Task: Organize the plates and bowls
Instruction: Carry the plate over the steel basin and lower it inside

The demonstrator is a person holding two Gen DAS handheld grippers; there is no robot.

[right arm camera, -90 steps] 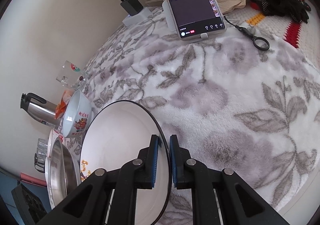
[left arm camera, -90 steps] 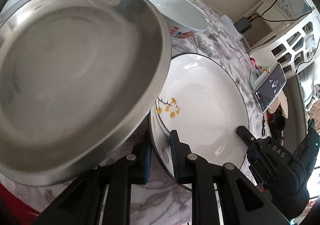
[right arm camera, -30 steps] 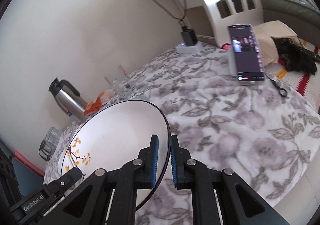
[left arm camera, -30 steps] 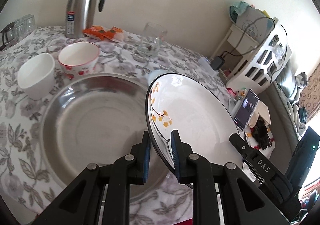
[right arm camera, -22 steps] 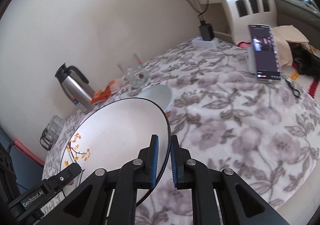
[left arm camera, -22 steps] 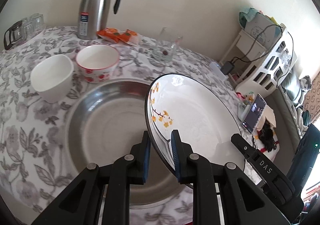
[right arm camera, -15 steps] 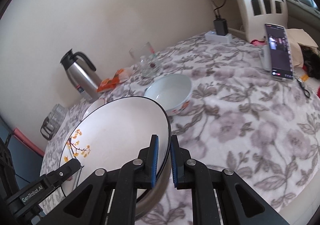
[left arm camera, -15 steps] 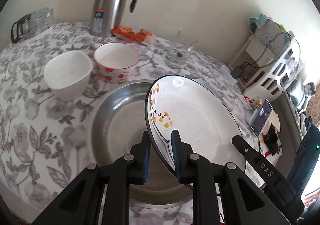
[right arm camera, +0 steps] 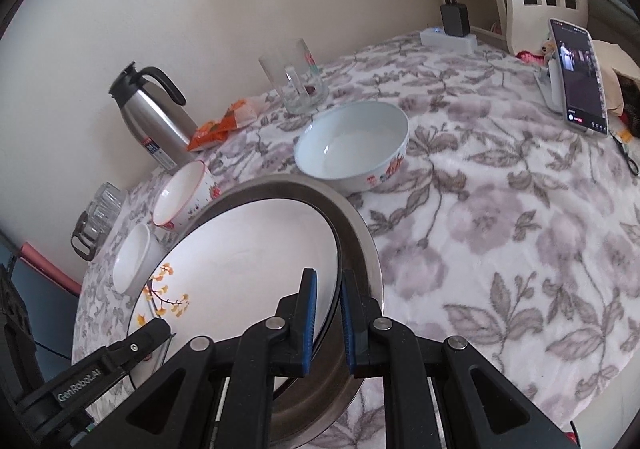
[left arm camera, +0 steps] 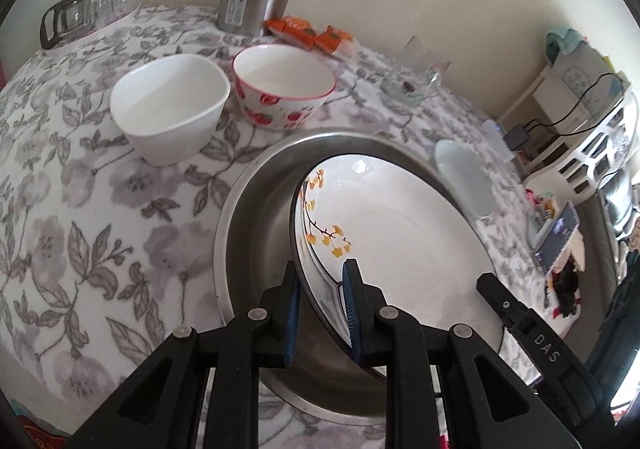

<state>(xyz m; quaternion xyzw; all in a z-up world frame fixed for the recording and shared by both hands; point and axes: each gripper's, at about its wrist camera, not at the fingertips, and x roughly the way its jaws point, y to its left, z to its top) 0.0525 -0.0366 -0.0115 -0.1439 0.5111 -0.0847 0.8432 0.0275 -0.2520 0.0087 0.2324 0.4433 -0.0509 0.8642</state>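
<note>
Floral-clothed bench [left arm camera: 80,209] carries the work: your left tongs [left arm camera: 320,313] and right tongs [right arm camera: 328,321] each pinch the white plate [left arm camera: 400,233] by opposite rims. Since a second ago, the plate has travelled over and down into the steel basin [left arm camera: 256,217]. Lower fully, then release.

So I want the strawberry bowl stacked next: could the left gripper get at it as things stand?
Probably not yet: the left gripper is shut on the white plate over the steel basin. The strawberry bowl itself stands unobstructed.
</note>
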